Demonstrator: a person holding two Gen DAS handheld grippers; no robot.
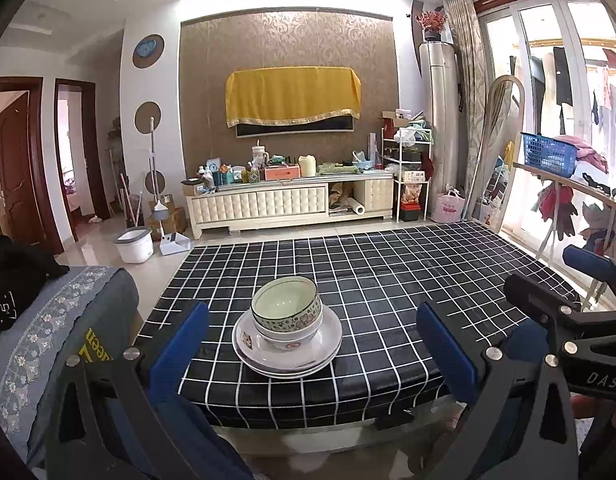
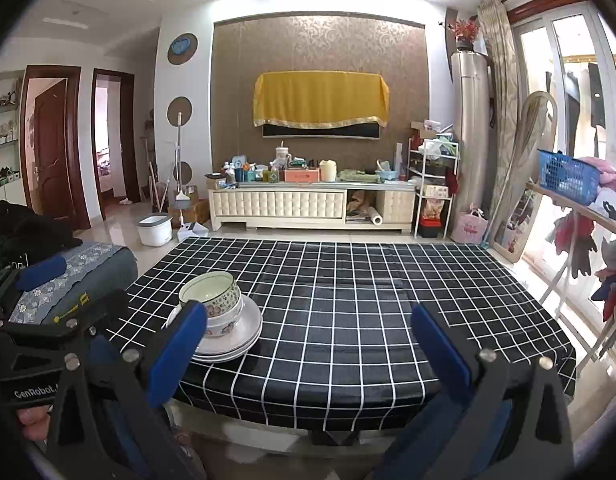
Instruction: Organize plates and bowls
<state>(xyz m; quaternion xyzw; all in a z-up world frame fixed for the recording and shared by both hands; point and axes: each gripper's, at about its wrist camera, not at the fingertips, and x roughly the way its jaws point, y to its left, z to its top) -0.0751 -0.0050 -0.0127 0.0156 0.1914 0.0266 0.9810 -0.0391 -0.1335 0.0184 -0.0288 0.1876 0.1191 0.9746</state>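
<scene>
A patterned bowl [image 1: 287, 308] sits nested in a white bowl [image 1: 288, 340], on a stack of white plates [image 1: 325, 346], near the front left of the black checked table [image 1: 387, 280]. My left gripper [image 1: 311, 356] is open, its blue fingers on either side of the stack but short of it, holding nothing. In the right wrist view the same bowls [image 2: 212, 292] and plates [image 2: 244, 336] lie at the left, partly behind the right gripper's left finger [image 2: 176, 352]. My right gripper [image 2: 308, 356] is open over bare tablecloth, to the right of the stack.
A sofa arm with a blue lace cover [image 1: 48, 320] and black cloth lies left of the table. The right gripper's body [image 1: 579, 320] shows at the right of the left wrist view. Beyond the table: a TV cabinet [image 2: 308, 204], a white bucket [image 2: 155, 230], a drying rack [image 2: 579, 208].
</scene>
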